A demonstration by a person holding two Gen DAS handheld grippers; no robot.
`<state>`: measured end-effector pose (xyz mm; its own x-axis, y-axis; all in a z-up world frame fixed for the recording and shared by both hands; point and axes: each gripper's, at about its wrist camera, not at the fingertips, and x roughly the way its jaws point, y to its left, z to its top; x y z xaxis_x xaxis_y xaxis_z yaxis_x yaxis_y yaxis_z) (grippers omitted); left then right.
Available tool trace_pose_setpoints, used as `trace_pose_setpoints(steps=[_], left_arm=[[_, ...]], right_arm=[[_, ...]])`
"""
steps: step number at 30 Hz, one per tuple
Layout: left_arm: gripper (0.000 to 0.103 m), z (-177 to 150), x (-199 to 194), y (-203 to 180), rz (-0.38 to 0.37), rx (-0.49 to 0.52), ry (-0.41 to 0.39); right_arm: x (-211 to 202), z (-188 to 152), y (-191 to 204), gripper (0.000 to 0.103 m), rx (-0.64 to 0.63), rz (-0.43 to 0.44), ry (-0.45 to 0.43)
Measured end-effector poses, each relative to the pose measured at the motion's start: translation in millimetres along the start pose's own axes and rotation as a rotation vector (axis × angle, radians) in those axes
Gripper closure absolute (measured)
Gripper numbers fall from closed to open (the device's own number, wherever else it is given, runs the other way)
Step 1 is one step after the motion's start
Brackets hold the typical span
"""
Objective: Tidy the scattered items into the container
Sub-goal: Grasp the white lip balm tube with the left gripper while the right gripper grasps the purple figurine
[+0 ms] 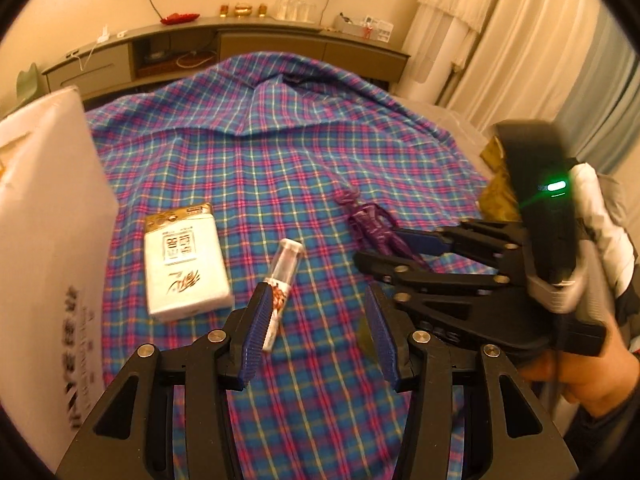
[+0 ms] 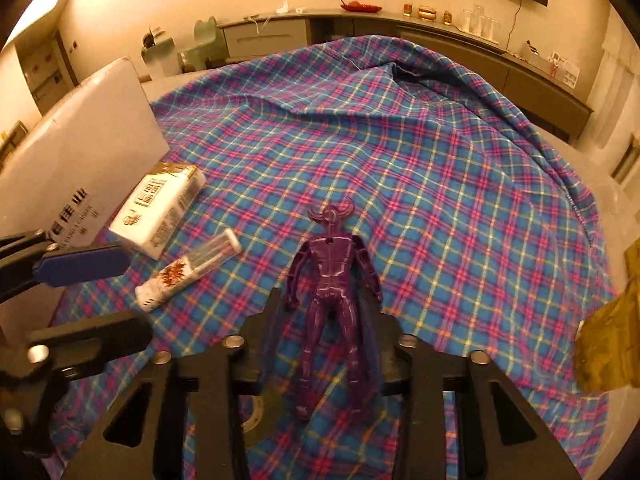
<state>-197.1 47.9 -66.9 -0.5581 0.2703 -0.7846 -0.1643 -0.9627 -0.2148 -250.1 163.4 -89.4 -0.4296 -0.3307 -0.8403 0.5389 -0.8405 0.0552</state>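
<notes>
My right gripper (image 2: 326, 320) has its jaws around the purple figure's (image 2: 334, 276) legs, not clearly pinching; it looks light, stiff and thin-limbed, so I'd grip the torso, while my left gripper (image 1: 318, 320) stands open by the tube (image 1: 282, 284).

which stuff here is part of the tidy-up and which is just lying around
Part of the job:
- purple toy figure, between the right gripper's jaws
- tube with clear cap, by the open left gripper
- white tissue pack
- white box, probably the container

Just lying about:
- plaid cloth
- items on the far sideboard
</notes>
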Motion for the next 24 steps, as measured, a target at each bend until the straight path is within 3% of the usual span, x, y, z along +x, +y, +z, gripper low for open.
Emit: trace_pose_setpoints(steps=[5,7,9,11,13,15,24], left_arm=[[0.053,0,23,5,0.050,-0.005,0.011],[0.053,0,34,12,0.049,-0.034,0.051],[0.053,-2,32,15,0.044,-0.044,0.026],[0.056,-3,33,11,0.069,-0.006,0.021],[0.079,-5,34,5,0.138,0.049,0.021],[0.083,-5,33,5,0.144,0.062,0.022],[0.084,-10,23,7,0.118,0.014,0.034]], right_arm=[[-6,2,-14,0.068,0.096,0.055,0.006],[-12,4,-23,0.068,0.161,0.103,0.001],[-16,7,-28,0.068,0.208,0.138,-0.003],[-20,8,-30,0.068,0.246,0.173,-0.008],[-24,9,-30,0.068,0.269,0.200,-0.014],[-30,9,-27,0.068,0.276,0.217,-0.020],[-49,5,-18,0.068,0.266,0.254,-0.040]])
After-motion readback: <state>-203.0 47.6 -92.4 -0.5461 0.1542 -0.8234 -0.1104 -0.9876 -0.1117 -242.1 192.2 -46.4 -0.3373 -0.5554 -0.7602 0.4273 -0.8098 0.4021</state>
